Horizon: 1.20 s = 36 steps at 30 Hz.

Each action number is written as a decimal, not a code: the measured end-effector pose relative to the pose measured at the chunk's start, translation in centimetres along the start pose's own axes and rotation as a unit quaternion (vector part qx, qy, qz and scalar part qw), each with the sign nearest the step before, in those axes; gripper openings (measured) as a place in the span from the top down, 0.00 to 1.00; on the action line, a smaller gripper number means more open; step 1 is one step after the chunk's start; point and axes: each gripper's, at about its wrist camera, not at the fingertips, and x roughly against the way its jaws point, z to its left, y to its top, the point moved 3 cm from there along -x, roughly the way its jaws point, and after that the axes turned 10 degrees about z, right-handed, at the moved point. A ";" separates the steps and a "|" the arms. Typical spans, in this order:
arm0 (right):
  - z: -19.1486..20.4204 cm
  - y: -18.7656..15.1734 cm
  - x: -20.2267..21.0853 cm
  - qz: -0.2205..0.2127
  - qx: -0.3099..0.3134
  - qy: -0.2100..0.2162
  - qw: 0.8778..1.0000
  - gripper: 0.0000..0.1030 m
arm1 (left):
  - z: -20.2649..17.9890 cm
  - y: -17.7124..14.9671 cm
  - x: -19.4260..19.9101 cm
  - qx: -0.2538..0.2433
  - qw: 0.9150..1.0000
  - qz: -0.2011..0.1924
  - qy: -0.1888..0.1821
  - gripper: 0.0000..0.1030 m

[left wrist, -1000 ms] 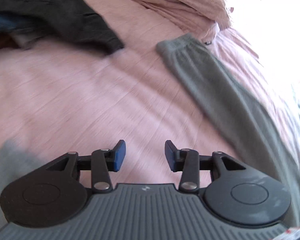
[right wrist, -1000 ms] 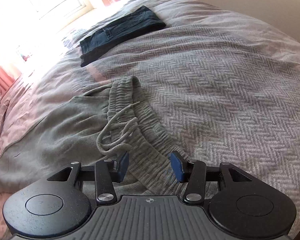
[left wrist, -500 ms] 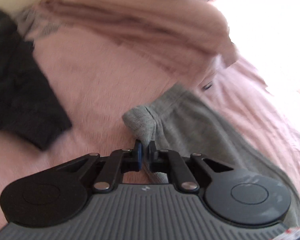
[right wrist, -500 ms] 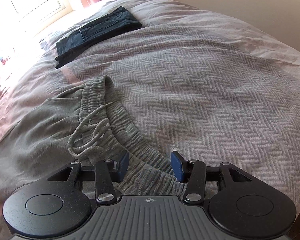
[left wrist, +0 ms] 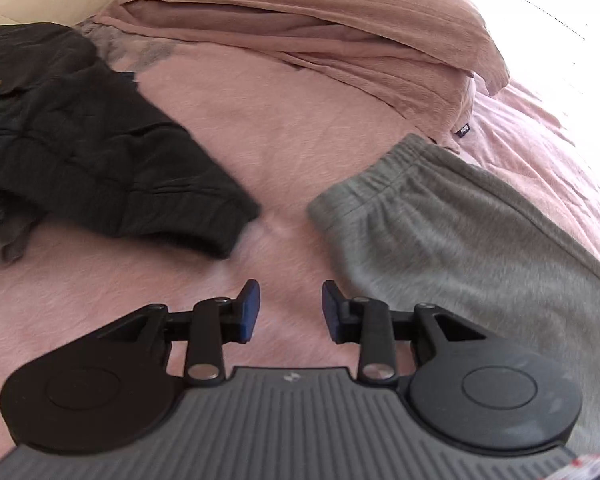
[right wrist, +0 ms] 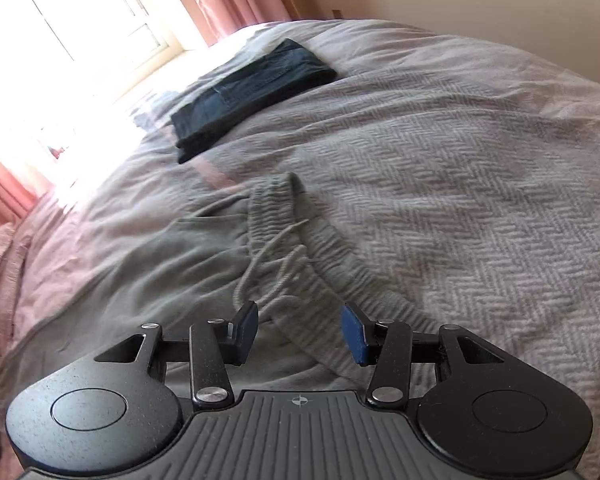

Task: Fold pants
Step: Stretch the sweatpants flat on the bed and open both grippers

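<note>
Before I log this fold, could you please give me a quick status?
Both hand-held grippers open, empty. Grey sweatpants flat, unfolded. Black garment beside cuff.

- Bare pink sheet [left wrist: 284, 152] runs clear toward twelve o'clock.
- Black garment [left wrist: 100, 168] blocks ten o'clock.
- Grey pants [left wrist: 460, 232] block two o'clock.

Left gripper [left wrist: 290, 312]: jaws just opened, nothing between them, held over pink bed sheet [left wrist: 260, 120]. Grey pants [left wrist: 460, 232] laid right; black garment [left wrist: 80, 152] left.
</note>
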 end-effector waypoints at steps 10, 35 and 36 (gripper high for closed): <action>-0.3 3.5 -6.1 -0.045 -0.042 0.021 0.998 0.58 | 6.8 -6.8 7.3 0.062 0.998 0.015 -0.011 0.70; 5.5 -17.2 13.3 0.204 0.310 0.053 0.927 0.58 | 2.9 -33.8 32.8 0.049 0.988 0.140 0.031 0.66; 5.4 -16.8 14.8 0.195 0.316 0.052 0.927 0.58 | 2.2 -34.6 34.4 0.038 0.989 0.139 0.029 0.65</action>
